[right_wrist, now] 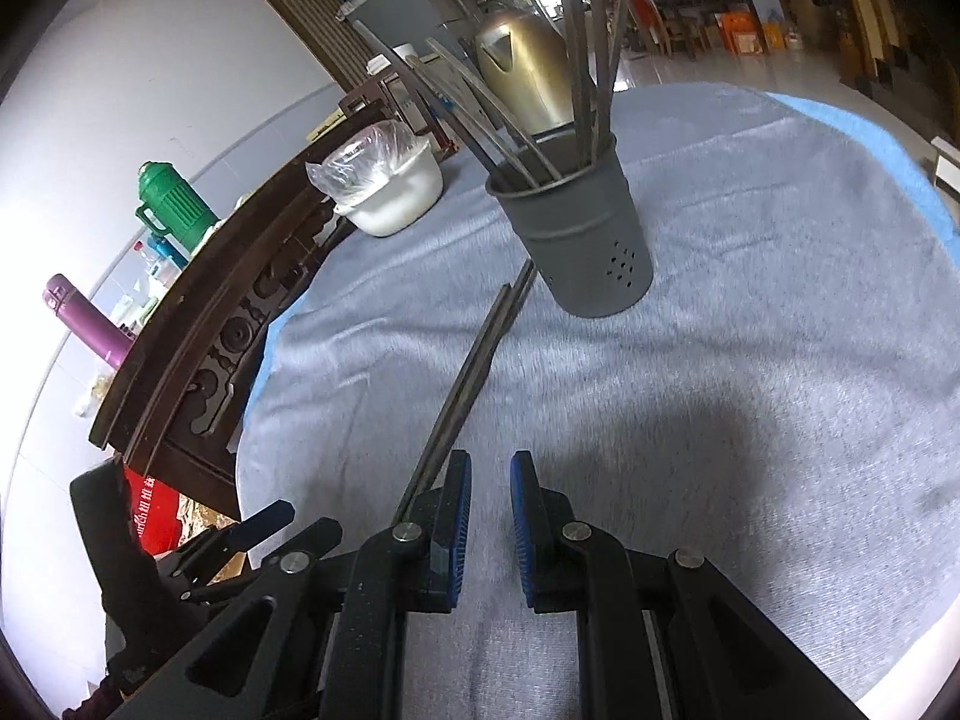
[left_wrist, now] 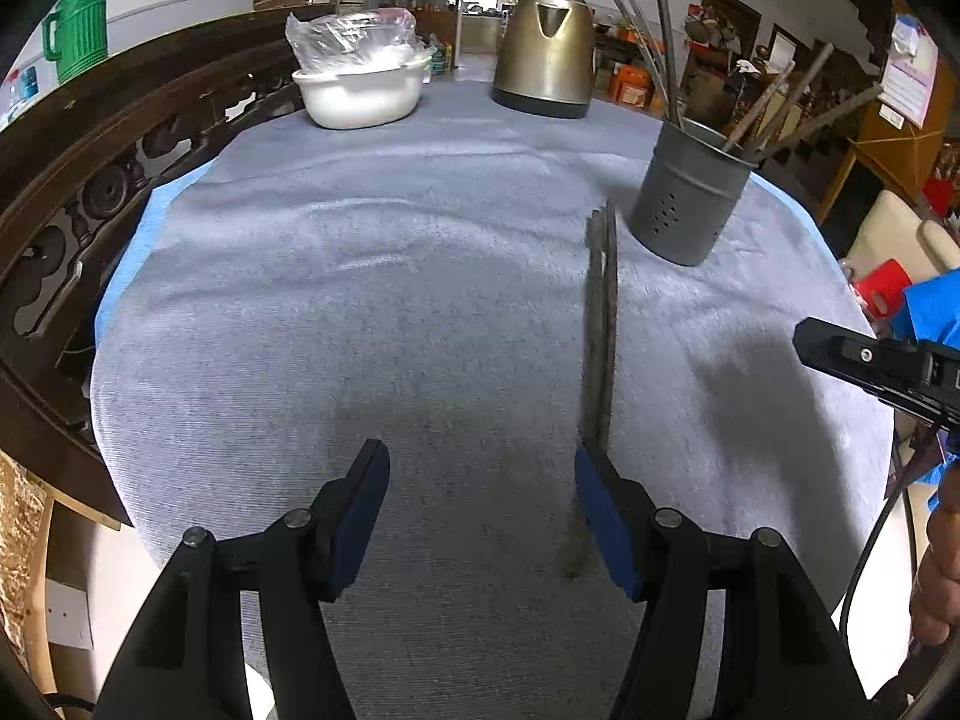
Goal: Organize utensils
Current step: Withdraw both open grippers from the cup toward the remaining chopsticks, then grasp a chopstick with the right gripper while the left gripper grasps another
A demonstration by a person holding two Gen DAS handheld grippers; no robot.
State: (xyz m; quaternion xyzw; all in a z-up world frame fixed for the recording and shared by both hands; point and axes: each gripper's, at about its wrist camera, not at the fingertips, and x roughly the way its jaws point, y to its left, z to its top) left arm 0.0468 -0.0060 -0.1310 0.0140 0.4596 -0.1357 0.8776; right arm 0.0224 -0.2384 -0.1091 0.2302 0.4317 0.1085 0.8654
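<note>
Left gripper (left_wrist: 480,516) is spread wide and holds nothing; right gripper (right_wrist: 491,531) has its pads only a narrow gap apart with nothing between them, so also empty. The last loose pair of chopsticks (left_wrist: 600,330) lies flat on the gray cloth of the table (left_wrist: 360,300), running from near the grippers out toward the far side, far tips ending just beside the base of the gray metal holder (left_wrist: 690,198). In the left view the near end sits right at the left gripper's right-hand finger, contact unclear; in the right view the sticks pass under or behind the right gripper's left-hand finger, cannot tell if touching. Holder already carries several chopsticks leaning out in all directions. Far side of the table: kettle (left_wrist: 546,54) and white bowl (left_wrist: 366,93) with a plastic bag in it, well apart from the work area. Likely step: pick up the lying pair and drop it in the holder. Risks, as judgement: the pair lies off-center to both grippers, so a close now would catch one stick or none; thin sticks on soft cloth may roll or split apart when pinched; the two grippers are near each other and could bump; the holder looks light and crowded, so pushing the sticks in at an angle could tip it or jam against the ones inside.
</note>
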